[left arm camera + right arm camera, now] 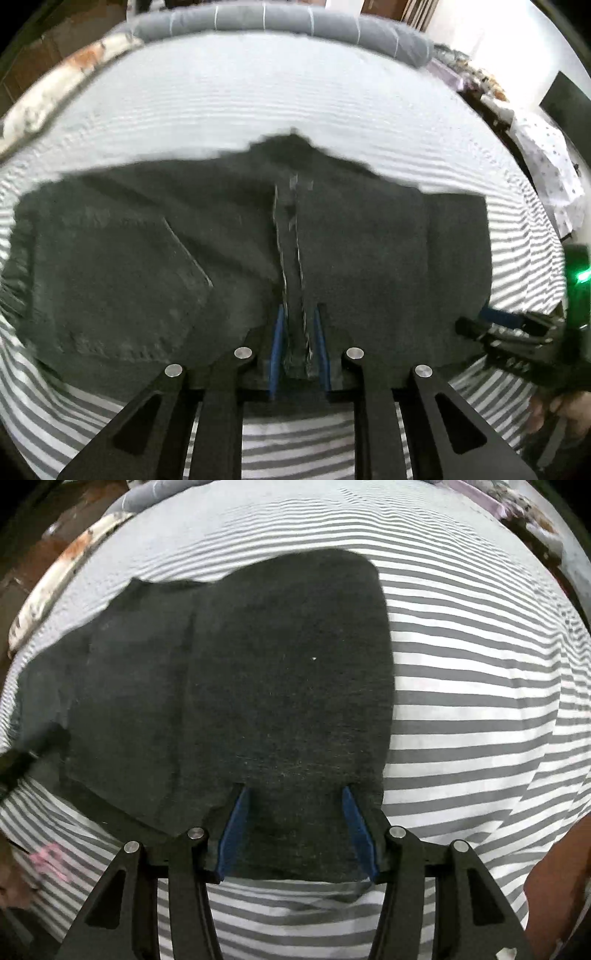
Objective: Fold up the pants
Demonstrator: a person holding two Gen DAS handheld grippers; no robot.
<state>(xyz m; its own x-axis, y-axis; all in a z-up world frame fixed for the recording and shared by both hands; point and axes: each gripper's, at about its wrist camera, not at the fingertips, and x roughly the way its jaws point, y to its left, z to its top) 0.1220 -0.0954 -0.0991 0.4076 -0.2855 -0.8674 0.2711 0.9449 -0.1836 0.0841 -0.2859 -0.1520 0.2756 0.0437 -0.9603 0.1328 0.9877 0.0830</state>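
Nearest in the left wrist view, the left gripper (298,325) is pinching a narrow raised ridge of the pants (147,236): its blue pads (276,347) are sitting close together with a stitched seam strip squeezed between them at the near edge of the garment. In the right wrist view, the right gripper (292,812) is standing with its blue pads (234,830) spread wide apart, and the dark fabric (258,672) is lying between them; I cannot tell whether any pad is pressing the cloth.

The pants are dark charcoal, of a coarse, heathered weave, lying folded into a broad, roughly rectangular block on the striped bedsheet (295,435). A slanted pocket (188,254) with pale stitching is showing on the left part, and two pale seam lines are running away from the left gripper toward the far edge. The right gripper (509,332) is appearing at the garment's right edge in the left wrist view, black with a green light behind it.

The sheet is carrying grey and white bands, smooth and gently rippled. At the far edge of the bed a grey padded roll (280,18) with thin white lines is curving along.
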